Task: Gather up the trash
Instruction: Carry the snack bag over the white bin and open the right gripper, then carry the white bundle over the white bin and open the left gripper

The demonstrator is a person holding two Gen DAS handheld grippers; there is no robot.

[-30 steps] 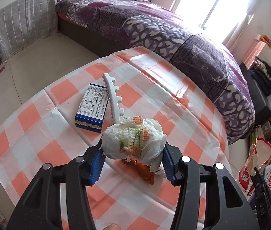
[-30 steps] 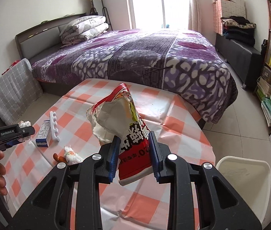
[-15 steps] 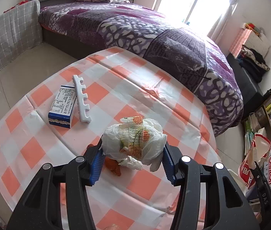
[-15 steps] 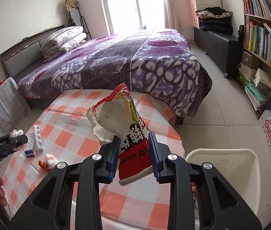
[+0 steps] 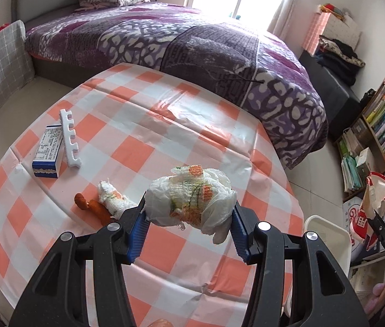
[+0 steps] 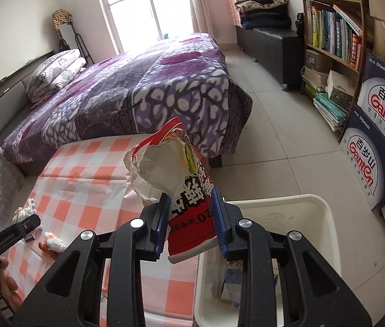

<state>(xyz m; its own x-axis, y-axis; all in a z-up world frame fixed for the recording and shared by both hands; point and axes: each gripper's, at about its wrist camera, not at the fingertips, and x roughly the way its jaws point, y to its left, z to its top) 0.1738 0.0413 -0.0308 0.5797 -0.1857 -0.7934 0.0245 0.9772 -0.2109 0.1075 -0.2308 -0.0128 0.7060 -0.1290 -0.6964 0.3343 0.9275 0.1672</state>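
Note:
My left gripper [image 5: 188, 224] is shut on a crumpled white tissue wad [image 5: 191, 199] with orange and green stains, held above the checked table [image 5: 165, 136] near its right edge. My right gripper [image 6: 189, 222] is shut on a torn red snack bag [image 6: 181, 179], which hangs over the near-left rim of a white bin [image 6: 326, 218] beside the table. That bin [image 5: 328, 234] and the snack bag [image 5: 369, 209] also show at the right of the left wrist view. A smaller tissue wad [image 5: 110, 197] and an orange scrap [image 5: 94, 207] lie on the table.
A blue and white box [image 5: 48, 151] and a white notched plastic strip [image 5: 69, 137] lie at the table's left. A purple bed [image 5: 192, 43] stands beyond the table. Bookshelves [image 6: 331, 27] and printed cartons [image 6: 377, 141] line the right wall. Some trash lies in the bin.
Both grippers have swung to the right with their loads. The tissue wad now hangs by the table's right edge, and the snack bag has come over the white bin, which fills more of the right view.

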